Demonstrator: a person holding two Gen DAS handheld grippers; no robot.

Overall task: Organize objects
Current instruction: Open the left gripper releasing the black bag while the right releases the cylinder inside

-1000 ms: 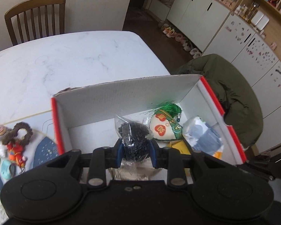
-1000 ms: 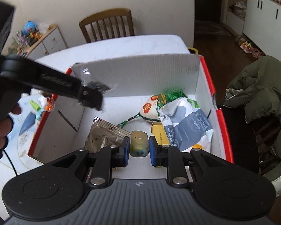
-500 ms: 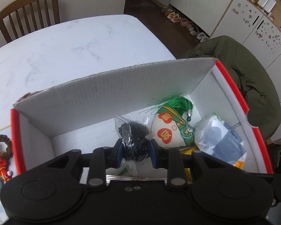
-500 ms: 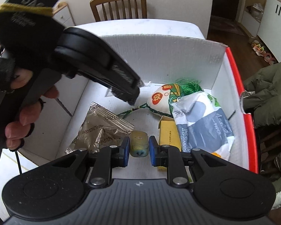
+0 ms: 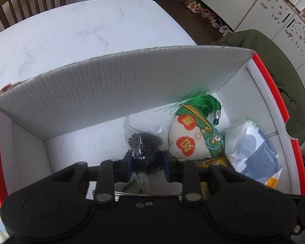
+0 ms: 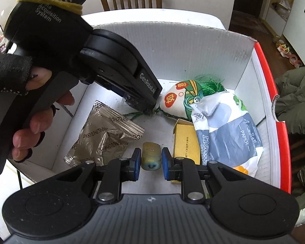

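White corrugated cardboard with a red rim fills both my views: the box (image 5: pixel 116 93) sits on the marble table (image 5: pixel 75 26) and is where everything is being gathered. Next in size inside it are the blue-and-white paper pack (image 6: pixel 231 136) against the right wall, the crinkled brown foil packet (image 6: pixel 105 136) toward the left, and the cream stuffed charm with the green tassel (image 5: pixel 193 138) near the back, with a yellow carton (image 6: pixel 186 142) lying beside the paper pack. My left gripper (image 5: pixel 146 162) is clamped on a clear bag of small black pieces (image 5: pixel 146 142), held inside the box just beside the charm; I can't tell whether the bag touches the floor. My right gripper (image 6: pixel 151 160) has its pads close on either side of a small yellow-green eraser-like block (image 6: pixel 151 156), but a sliver of gap shows, so I can't tell if it truly grips. I judge this as the placing step, with both items already over the box. Next I'd lower the bag onto the bare floor patch, spread the left jaws, then withdraw upward without snagging the charm's green cord (image 6: pixel 140 113).
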